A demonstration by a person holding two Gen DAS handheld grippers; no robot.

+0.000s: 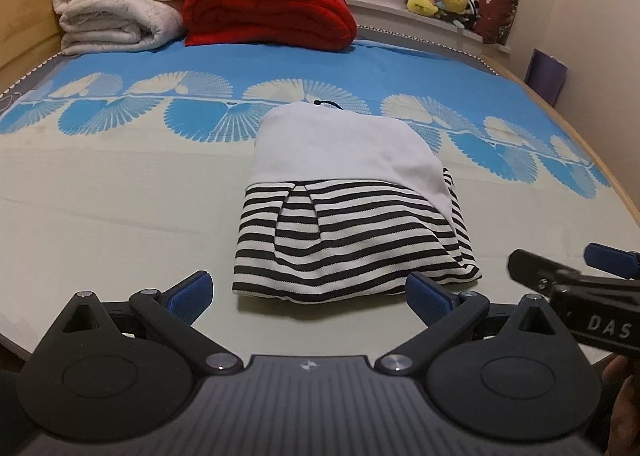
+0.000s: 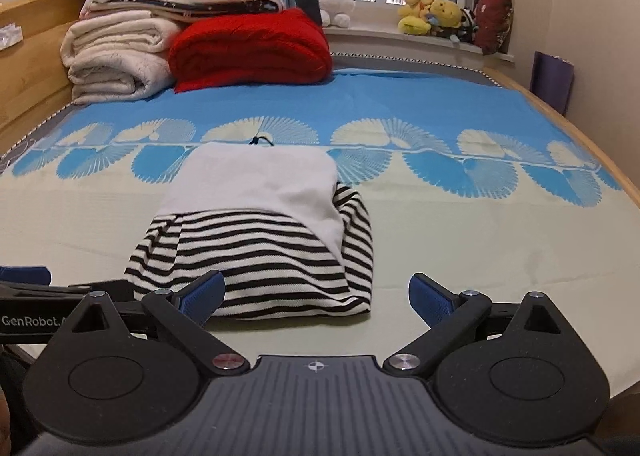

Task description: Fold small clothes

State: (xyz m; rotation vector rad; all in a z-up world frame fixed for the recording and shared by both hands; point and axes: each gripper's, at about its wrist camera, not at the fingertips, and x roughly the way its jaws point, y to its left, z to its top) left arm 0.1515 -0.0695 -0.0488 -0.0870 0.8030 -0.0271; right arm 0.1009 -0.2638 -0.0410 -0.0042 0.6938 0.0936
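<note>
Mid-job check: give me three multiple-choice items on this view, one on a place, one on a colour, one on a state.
1. Where does the folded striped garment lie?
A. on the windowsill
B. on the bed, ahead of both grippers
C. on the red blanket

2. Its stripes are:
A. black and white
B. red and white
C. blue and yellow

3. The right gripper is:
A. shut on the garment
B. shut, empty
C. open, empty

Key: 1 B, it rests flat on the bedcover; 2 A, dark bands on white; 3 C, the pads stand wide apart, gripping nothing.

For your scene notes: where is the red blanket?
In both views, the red blanket lies at the bed's far end, left of centre, beside the cream blankets.
</note>
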